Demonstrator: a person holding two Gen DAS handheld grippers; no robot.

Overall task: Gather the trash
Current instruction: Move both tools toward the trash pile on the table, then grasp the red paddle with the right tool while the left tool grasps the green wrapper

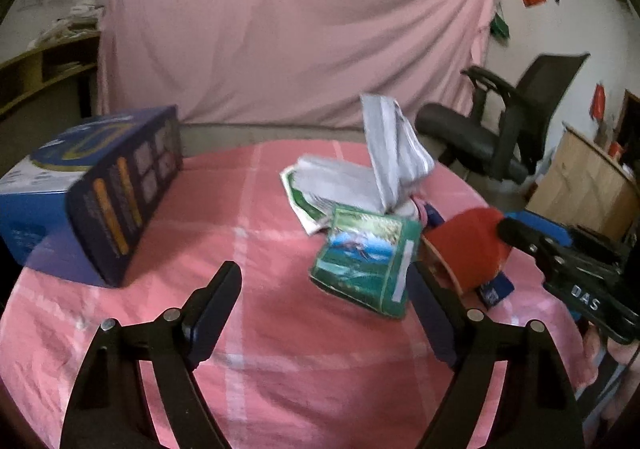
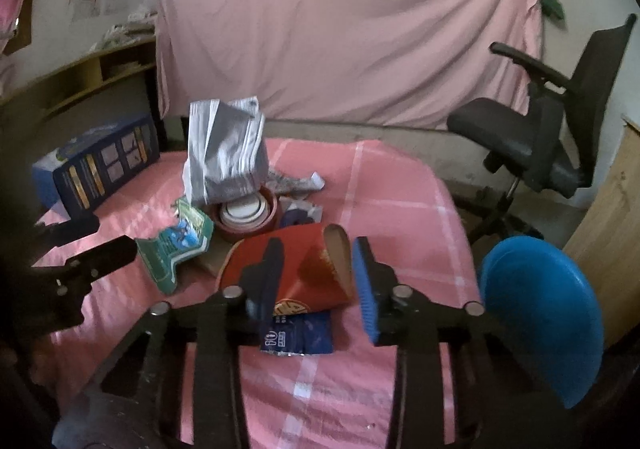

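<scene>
Trash lies heaped on a round table with a pink checked cloth (image 1: 280,369). A green printed packet (image 1: 368,261) lies just inside the right finger of my left gripper (image 1: 324,281), whose jaws stand wide and touch nothing. A crumpled grey-white bag (image 2: 224,153) stands behind it over a round red tub (image 2: 248,215). My right gripper (image 2: 318,249) has a squashed red paper cup (image 2: 316,269) between its pads, which press on both its sides. A blue wrapper (image 2: 298,333) lies under the cup. From the left wrist view the right gripper (image 1: 512,223) meets the red cup (image 1: 468,245).
A dark blue carton (image 1: 100,189) lies at the table's left. A black office chair (image 2: 552,129) stands beyond the right edge, with a wooden cabinet (image 1: 584,185) near it. A blue round plastic thing (image 2: 540,309) is close at the right. A pink sheet (image 2: 340,29) hangs behind.
</scene>
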